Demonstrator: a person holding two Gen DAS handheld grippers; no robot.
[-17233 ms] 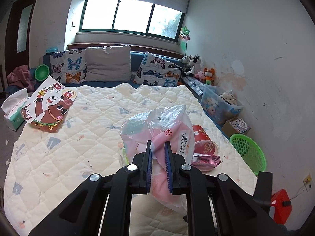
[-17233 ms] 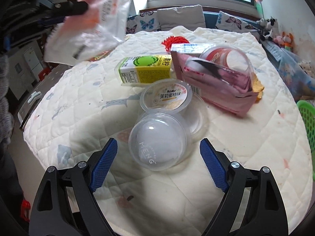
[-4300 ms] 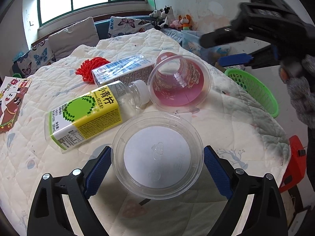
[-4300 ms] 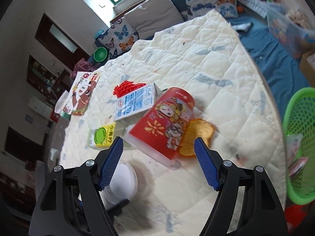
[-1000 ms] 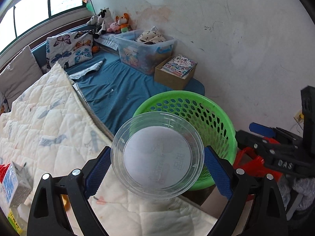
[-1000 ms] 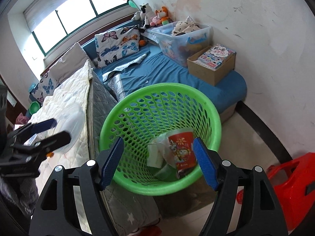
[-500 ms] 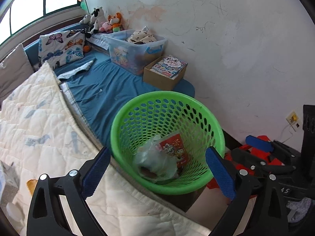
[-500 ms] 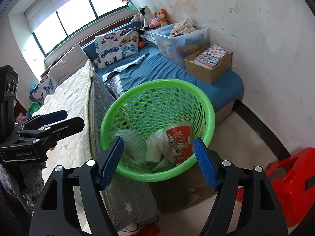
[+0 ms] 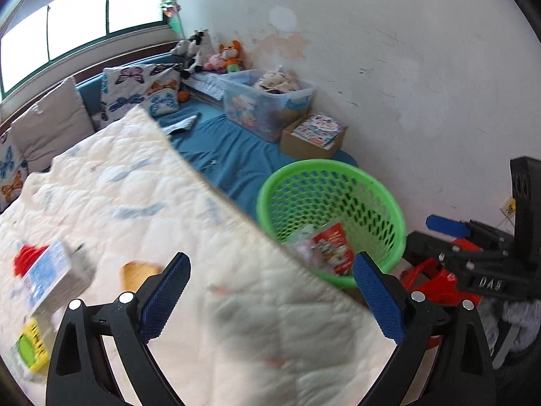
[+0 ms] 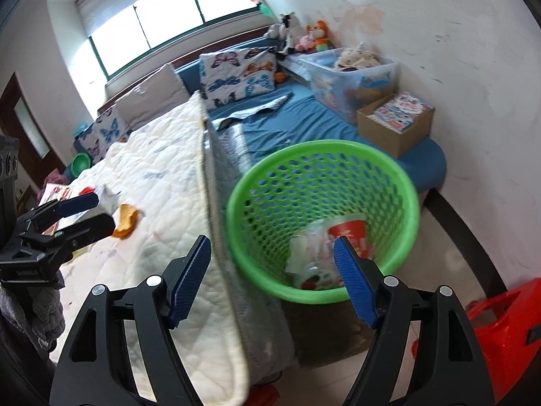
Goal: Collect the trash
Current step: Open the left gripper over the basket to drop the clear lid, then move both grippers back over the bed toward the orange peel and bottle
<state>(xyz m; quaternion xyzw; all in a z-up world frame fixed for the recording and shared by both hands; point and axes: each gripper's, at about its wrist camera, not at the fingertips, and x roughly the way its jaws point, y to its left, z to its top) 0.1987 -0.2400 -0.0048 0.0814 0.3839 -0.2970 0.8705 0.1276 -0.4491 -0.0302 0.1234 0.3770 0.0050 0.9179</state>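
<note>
A green mesh basket (image 9: 378, 186) stands on the floor beside the bed and holds a red cup (image 9: 329, 242) and clear plastic trash. It also shows in the right wrist view (image 10: 321, 155). My left gripper (image 9: 270, 291) is open and empty above the quilt's edge. My right gripper (image 10: 274, 277) is open and empty over the near rim of the basket. On the quilt (image 9: 135, 203) lie a blue-white carton (image 9: 50, 274), a yellow-green bottle (image 9: 28, 350), a red net (image 9: 28, 257) and an orange wrapper (image 9: 135, 272).
A red stool (image 10: 507, 331) stands on the floor at the right. A cardboard box (image 9: 312, 135) and a clear storage bin (image 9: 263, 101) sit on the blue mat by the wall. Cushions and plush toys line the window side.
My left gripper has swung left from the basket back over the quilt, and the view is blurred by motion. The clear cup it dropped lies in the basket. My right gripper has shifted slightly left.
</note>
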